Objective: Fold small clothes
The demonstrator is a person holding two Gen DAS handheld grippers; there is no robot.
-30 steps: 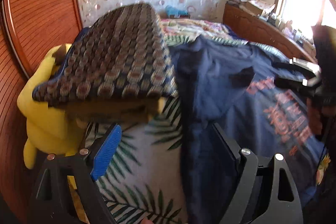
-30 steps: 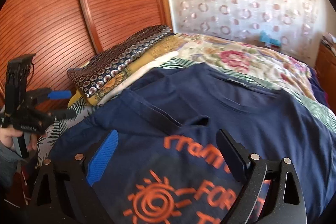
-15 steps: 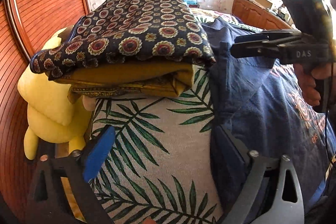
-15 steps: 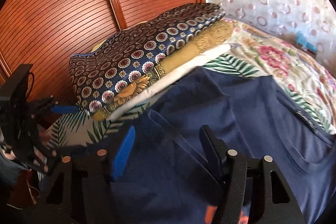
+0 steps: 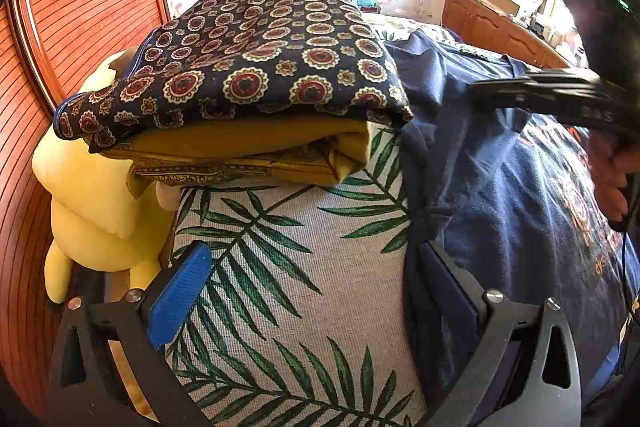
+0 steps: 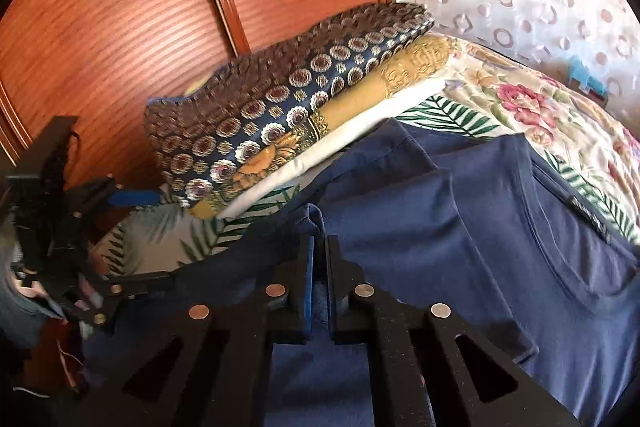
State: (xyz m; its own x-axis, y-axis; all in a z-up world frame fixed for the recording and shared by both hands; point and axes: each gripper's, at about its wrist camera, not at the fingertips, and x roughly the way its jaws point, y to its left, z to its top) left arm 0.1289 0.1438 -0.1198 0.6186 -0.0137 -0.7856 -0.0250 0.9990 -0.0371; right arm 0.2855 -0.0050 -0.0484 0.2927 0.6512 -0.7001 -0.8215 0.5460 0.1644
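Left wrist view: the left gripper (image 5: 316,291) has its jaws spread wide, having just been opening; the right pad sits at the navy T-shirt's (image 5: 516,211) left edge, the blue left pad over the palm-leaf bedspread (image 5: 280,267), and nothing is pinched. Open bedspread runs from the jaws toward 12 o'clock until it meets the stack of folded cloths (image 5: 248,99); a yellow plush toy (image 5: 92,203) fills the gap at 9 o'clock against the slatted wooden panel (image 5: 80,11). Right wrist view: the right gripper (image 6: 318,267) has just closed, its pads clamped on a raised fold of the shirt's edge (image 6: 316,223). The shirt's body spreads flat toward 3 o'clock, its neckline near the floral cover (image 6: 532,107). Compared with a second ago, the right gripper has shifted from the orange print to the shirt's left edge, and the stack looms nearer in both views.
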